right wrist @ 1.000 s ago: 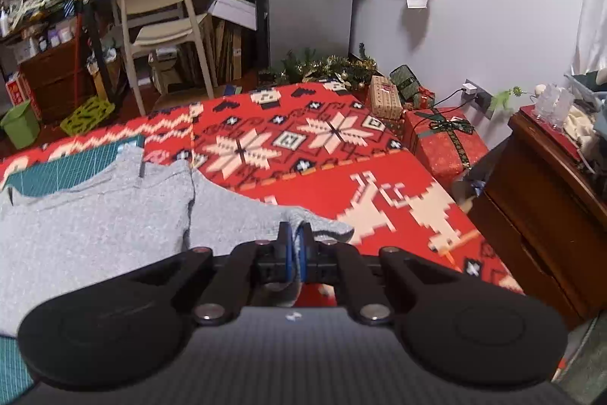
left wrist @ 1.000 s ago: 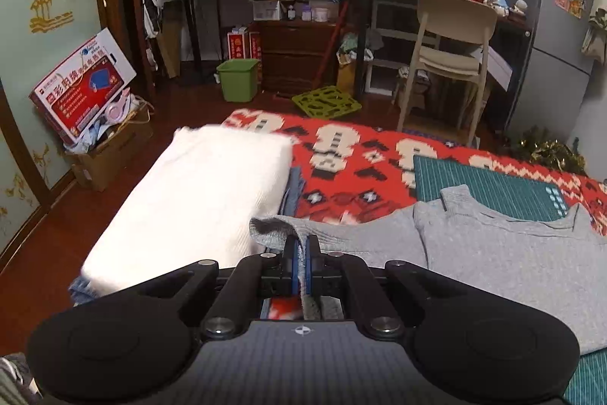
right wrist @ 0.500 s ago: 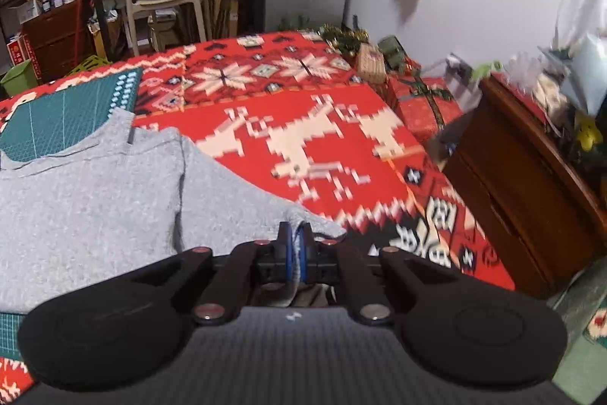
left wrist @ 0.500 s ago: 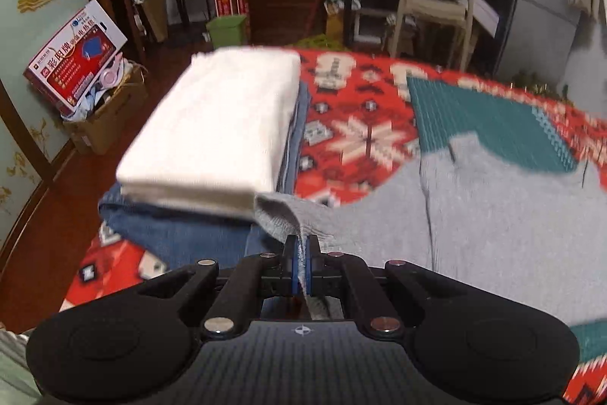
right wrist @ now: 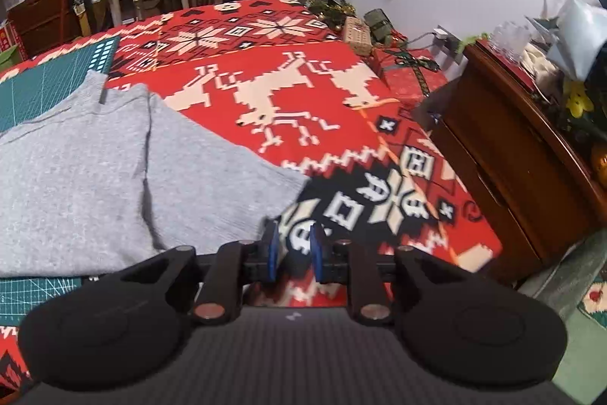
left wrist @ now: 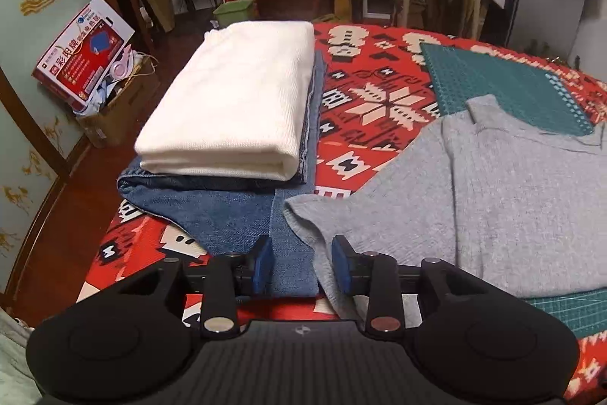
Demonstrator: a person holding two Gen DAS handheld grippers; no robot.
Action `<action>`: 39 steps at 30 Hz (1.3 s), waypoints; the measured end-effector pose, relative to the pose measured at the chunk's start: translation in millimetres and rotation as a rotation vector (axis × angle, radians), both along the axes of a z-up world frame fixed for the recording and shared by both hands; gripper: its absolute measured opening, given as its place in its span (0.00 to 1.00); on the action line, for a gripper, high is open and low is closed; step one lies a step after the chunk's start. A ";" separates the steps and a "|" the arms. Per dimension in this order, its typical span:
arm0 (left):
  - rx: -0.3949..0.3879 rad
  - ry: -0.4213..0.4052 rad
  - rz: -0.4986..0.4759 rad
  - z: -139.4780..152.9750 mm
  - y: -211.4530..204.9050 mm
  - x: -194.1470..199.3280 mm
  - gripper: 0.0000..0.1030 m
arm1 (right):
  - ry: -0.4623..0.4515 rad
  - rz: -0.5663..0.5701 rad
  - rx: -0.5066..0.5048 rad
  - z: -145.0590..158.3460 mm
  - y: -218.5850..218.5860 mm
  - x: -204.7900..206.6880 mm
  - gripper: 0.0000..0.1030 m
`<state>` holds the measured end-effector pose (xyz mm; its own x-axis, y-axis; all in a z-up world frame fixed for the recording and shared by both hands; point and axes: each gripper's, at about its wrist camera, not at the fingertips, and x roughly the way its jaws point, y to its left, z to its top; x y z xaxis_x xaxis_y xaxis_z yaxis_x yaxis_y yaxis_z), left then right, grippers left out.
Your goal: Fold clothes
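The gray shirt lies spread flat across the red patterned blanket, partly over a green cutting mat. From the left wrist view, the left gripper stands with its blue pads well apart and nothing between them; one sleeve end lies just ahead of it, its edge overlapping the folded jeans. Only this view shows the pile toward the blanket's left edge: a folded white cloth stacked on those jeans. The right wrist view shows the shirt's other sleeve reaching toward the right gripper, whose pads are parted by a smaller gap and hold nothing, over bare blanket. Only here do the wooden cabinet and a wrapped gift box beyond the blanket's right edge appear.
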<state>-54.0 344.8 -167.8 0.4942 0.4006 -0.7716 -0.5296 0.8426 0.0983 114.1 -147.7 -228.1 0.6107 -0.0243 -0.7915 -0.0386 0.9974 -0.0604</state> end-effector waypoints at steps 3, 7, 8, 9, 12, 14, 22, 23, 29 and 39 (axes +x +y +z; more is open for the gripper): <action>-0.005 -0.042 -0.009 9.9 -3.4 -5.2 0.59 | -0.020 0.019 0.013 10.8 0.5 -6.8 0.32; -0.001 -0.099 -0.040 24.5 -14.1 -8.5 0.73 | -0.071 0.067 0.016 27.3 11.6 -15.1 0.47; 0.003 -0.104 -0.048 27.7 -17.1 -8.1 0.75 | -0.080 0.077 0.016 30.8 17.2 -16.5 0.51; 0.010 -0.107 -0.052 30.5 -20.0 -7.4 0.78 | -0.087 0.090 0.019 33.5 22.7 -18.1 0.54; 0.020 -0.132 -0.061 38.5 -26.6 -8.8 0.81 | -0.104 0.135 0.037 39.4 42.3 -22.1 0.68; 0.006 -0.157 -0.082 40.1 -31.4 -8.0 0.87 | -0.125 0.164 0.045 42.9 56.4 -26.6 0.75; -0.072 -0.151 -0.219 8.8 -85.3 29.5 0.89 | -0.215 0.300 0.037 29.6 114.5 -44.4 0.99; -0.086 -0.150 -0.244 3.3 -93.1 35.5 0.89 | -0.210 0.306 0.037 25.4 117.1 -44.4 0.99; -0.121 -0.143 -0.303 -26.6 -123.8 62.1 0.89 | -0.180 0.347 0.037 0.0 132.7 -44.8 0.99; -0.066 -0.080 -0.325 -59.6 -128.9 62.7 0.93 | -0.114 0.383 0.084 -37.6 147.1 -42.7 0.99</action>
